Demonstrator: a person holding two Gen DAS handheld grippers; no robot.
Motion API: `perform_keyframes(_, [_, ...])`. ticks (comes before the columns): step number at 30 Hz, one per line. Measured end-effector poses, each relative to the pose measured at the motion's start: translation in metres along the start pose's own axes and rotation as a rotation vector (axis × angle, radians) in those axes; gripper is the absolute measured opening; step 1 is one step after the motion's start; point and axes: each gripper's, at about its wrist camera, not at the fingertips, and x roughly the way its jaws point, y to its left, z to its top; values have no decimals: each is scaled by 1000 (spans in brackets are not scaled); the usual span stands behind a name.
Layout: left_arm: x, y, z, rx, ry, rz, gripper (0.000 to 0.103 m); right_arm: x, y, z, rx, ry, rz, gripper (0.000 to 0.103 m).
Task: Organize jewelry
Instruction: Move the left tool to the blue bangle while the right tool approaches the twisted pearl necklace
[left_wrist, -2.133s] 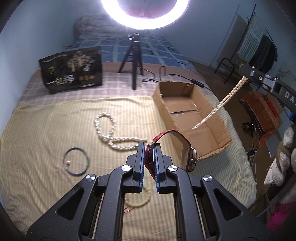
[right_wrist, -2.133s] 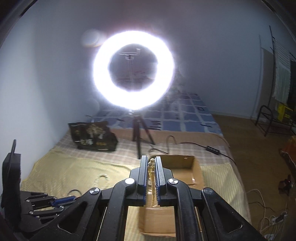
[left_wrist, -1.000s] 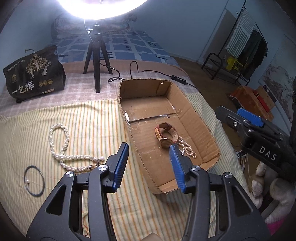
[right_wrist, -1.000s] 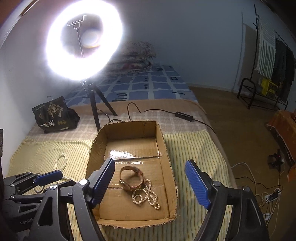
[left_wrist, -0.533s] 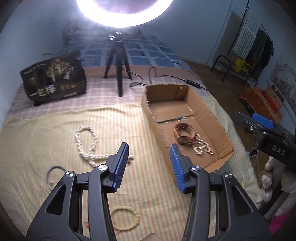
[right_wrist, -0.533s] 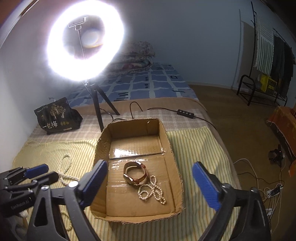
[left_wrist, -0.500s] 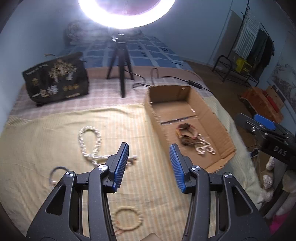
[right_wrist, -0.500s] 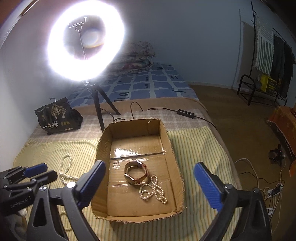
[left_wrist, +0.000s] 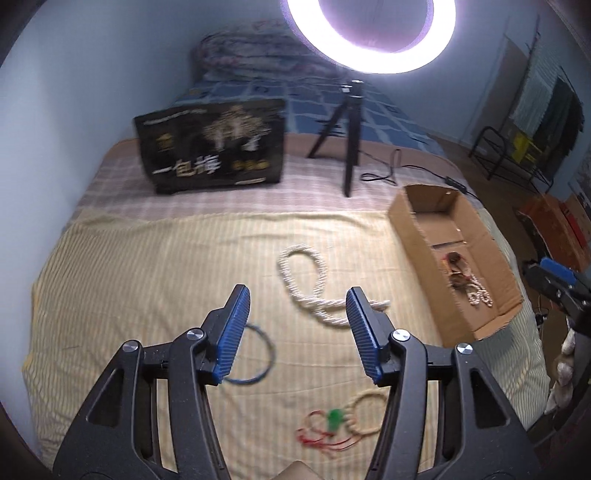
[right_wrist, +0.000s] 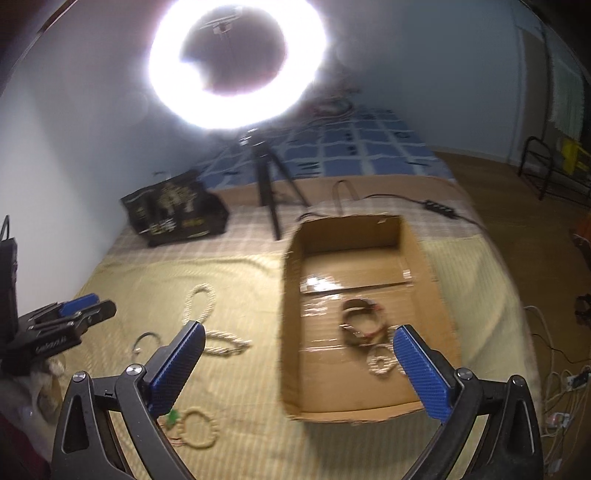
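My left gripper (left_wrist: 297, 295) is open over the yellow striped blanket, its jaws opening with nothing between them. Below it lie a white twisted pearl rope necklace (left_wrist: 317, 273), a blue bangle (left_wrist: 264, 354) and a beaded bracelet with red cord (left_wrist: 364, 410). The cardboard box (left_wrist: 417, 236) at the right holds a brown watch (left_wrist: 458, 262) and a pearl strand (left_wrist: 480, 295). My right gripper (right_wrist: 299, 330) hangs wide open and empty near the box's (right_wrist: 291, 295) front left corner, above the watch (right_wrist: 360, 321) and the pearl strand (right_wrist: 380, 363).
A ring light on a black tripod (left_wrist: 351, 147) and a black gift bag (left_wrist: 214, 144) stand behind the blanket. A cable with a switch (right_wrist: 436, 206) runs behind the box. The bed's edge drops to the floor right of the box.
Both grippers let go: the watch and the pearl strand now lie in the box. The left gripper swung left over the loose jewelry and spread its jaws. The right gripper's jaws widened.
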Motion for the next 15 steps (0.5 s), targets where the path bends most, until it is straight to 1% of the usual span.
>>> perform_keyframes(3, [1, 16, -3, -12, 15, 16, 55, 11, 16, -2, -21, 21, 30, 103])
perform_keyframes(6, [4, 35, -8, -42, 46, 19, 55, 29, 39, -6, -77, 67, 52, 103])
perform_keyframes(10, [11, 58, -16, -91, 87, 20, 55, 53, 57, -12, -121, 124, 84, 102])
perform_keyframes(15, [23, 79, -26, -133, 134, 35, 55, 83, 71, -14, -147, 181, 91, 97])
